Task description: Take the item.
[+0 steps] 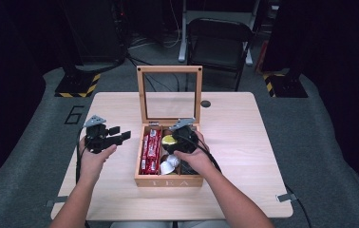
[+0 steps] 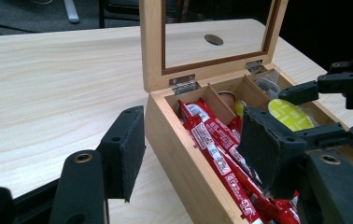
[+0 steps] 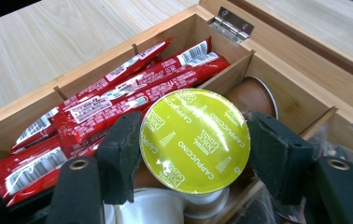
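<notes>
A wooden tea box (image 1: 168,181) stands mid-table, its glass lid (image 1: 142,95) upright. Red sachets (image 3: 118,98) fill its left compartment. My right gripper (image 3: 195,144) hangs over the middle compartment, shut on a green-lidded coffee capsule (image 3: 195,140) with a pad against each side; the same capsule (image 1: 169,140) sits just above the box. A brown capsule (image 3: 254,95) and white ones (image 3: 151,210) lie beneath it. My left gripper (image 1: 120,133) hovers left of the box, open, holding nothing; its jaws point at the box's left wall (image 2: 179,154).
The light wooden table (image 1: 244,142) has a small round hole (image 1: 205,103) behind the lid. A black chair (image 1: 220,38) stands beyond the far edge. Bare tabletop lies left and right of the box.
</notes>
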Available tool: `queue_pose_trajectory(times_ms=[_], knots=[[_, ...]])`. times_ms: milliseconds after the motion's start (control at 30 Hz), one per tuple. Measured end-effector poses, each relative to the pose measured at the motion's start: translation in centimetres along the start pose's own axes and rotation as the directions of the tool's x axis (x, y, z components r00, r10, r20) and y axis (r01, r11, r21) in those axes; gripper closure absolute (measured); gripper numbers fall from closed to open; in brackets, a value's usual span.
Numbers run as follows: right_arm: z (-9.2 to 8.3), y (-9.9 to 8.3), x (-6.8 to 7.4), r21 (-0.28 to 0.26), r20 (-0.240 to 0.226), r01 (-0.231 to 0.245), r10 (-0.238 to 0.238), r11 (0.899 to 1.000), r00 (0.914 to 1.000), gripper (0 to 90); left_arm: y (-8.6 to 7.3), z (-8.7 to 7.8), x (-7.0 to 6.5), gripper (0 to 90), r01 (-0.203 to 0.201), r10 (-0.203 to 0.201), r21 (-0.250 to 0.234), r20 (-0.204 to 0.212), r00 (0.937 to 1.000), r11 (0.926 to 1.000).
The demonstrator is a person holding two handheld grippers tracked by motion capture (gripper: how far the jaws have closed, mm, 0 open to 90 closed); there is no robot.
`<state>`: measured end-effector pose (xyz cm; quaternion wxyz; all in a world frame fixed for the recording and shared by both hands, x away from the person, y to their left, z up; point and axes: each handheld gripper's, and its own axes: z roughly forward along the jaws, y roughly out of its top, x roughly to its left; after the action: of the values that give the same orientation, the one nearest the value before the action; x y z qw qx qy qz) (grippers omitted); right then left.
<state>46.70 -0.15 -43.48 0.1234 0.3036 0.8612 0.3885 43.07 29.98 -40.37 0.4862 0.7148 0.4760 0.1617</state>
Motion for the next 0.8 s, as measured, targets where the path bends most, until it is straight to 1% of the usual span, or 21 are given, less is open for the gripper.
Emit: queue_pose_trajectory(times_ms=[33, 100, 133, 200, 267, 300, 367, 400, 433, 500, 567, 633, 667, 733, 767, 800], knots=[[-0.4, 0.1, 0.0, -0.006, 0.002, 0.016, -0.016, 1.0, 0.9999, 37.0, 0.0, 0.0, 0.0, 40.5, 0.0, 0.0, -0.001, 0.0, 1.0, 1.0], [-0.6, 0.1, 0.0, -0.008, 0.003, 0.018, -0.018, 1.0, 0.9998, 37.0, 0.0, 0.0, 0.0, 40.5, 0.0, 0.0, -0.001, 0.0, 1.0, 1.0], [-0.9, 0.1, 0.1, -0.004, 0.0, 0.005, -0.005, 1.0, 1.0, 37.0, 0.0, -0.1, 0.0, 40.5, 0.0, 0.0, 0.001, 0.0, 1.0, 1.0], [-1.3, 0.2, 0.0, -0.017, 0.005, 0.021, -0.021, 1.0, 0.9998, 37.0, 0.0, -0.1, 0.0, 40.5, 0.001, -0.001, 0.0, 0.0, 1.0, 1.0], [-1.7, 0.1, 0.1, -0.016, 0.001, 0.019, -0.019, 1.0, 0.9998, 37.0, 0.0, -0.1, 0.0, 40.5, 0.0, 0.0, -0.002, 0.0, 1.0, 1.0], [-1.9, 0.0, 0.1, -0.023, 0.003, 0.019, -0.019, 1.0, 0.9998, 37.0, 0.0, -0.1, 0.0, 40.5, 0.0, 0.0, -0.001, 0.0, 1.0, 1.0], [-2.4, -0.1, 0.2, -0.022, 0.006, 0.018, -0.018, 1.0, 0.9998, 37.0, 0.0, -0.1, 0.1, 40.5, -0.001, 0.001, -0.001, 0.0, 1.0, 1.0], [-2.6, -0.2, 0.2, -0.026, 0.004, 0.011, -0.011, 1.0, 0.9999, 37.0, 0.0, -0.1, 0.1, 40.5, 0.004, -0.004, -0.002, -0.001, 1.0, 1.0], [-3.0, -0.3, 0.1, -0.026, 0.005, 0.017, -0.016, 1.0, 0.9999, 37.0, 0.0, -0.1, 0.1, 40.5, 0.004, -0.004, -0.002, -0.001, 1.0, 1.0], [-3.2, -0.4, 0.1, -0.029, 0.006, 0.015, -0.014, 0.999, 0.9999, 37.0, 0.0, -0.1, 0.1, 40.5, 0.004, -0.004, -0.003, -0.001, 1.0, 1.0], [-3.8, -0.6, 0.0, -0.031, 0.016, 0.0, 0.001, 1.0, 0.9999, 37.0, 0.0, -0.1, 0.1, 40.5, 0.004, -0.004, -0.004, -0.002, 1.0, 1.0], [-4.0, -0.7, -0.1, -0.035, 0.018, 0.002, -0.001, 0.999, 0.9998, 37.0, 0.0, -0.1, 0.1, 40.5, 0.003, -0.003, -0.001, -0.001, 1.0, 1.0], [-4.3, -0.8, -0.1, -0.034, 0.021, -0.006, 0.006, 0.999, 0.9998, 37.1, 0.0, -0.1, 0.1, 40.5, 0.004, -0.004, -0.002, -0.003, 1.0, 1.0], [-4.8, -1.0, -0.3, -0.045, 0.031, 0.001, 0.0, 0.999, 0.9995, 37.0, 0.0, -0.1, 0.1, 40.5, 0.004, -0.004, -0.001, -0.002, 1.0, 1.0], [-5.1, -1.1, -0.4, -0.047, 0.034, -0.004, 0.006, 0.999, 0.9994, 37.0, 0.0, -0.1, 0.1, 40.5, 0.003, -0.003, -0.001, -0.002, 1.0, 1.0], [-5.6, -1.2, -0.6, -0.051, 0.047, -0.002, 0.005, 0.999, 0.9989, 37.0, 0.0, -0.1, 0.1, 40.5, 0.003, -0.003, -0.002, -0.001, 1.0, 1.0]])
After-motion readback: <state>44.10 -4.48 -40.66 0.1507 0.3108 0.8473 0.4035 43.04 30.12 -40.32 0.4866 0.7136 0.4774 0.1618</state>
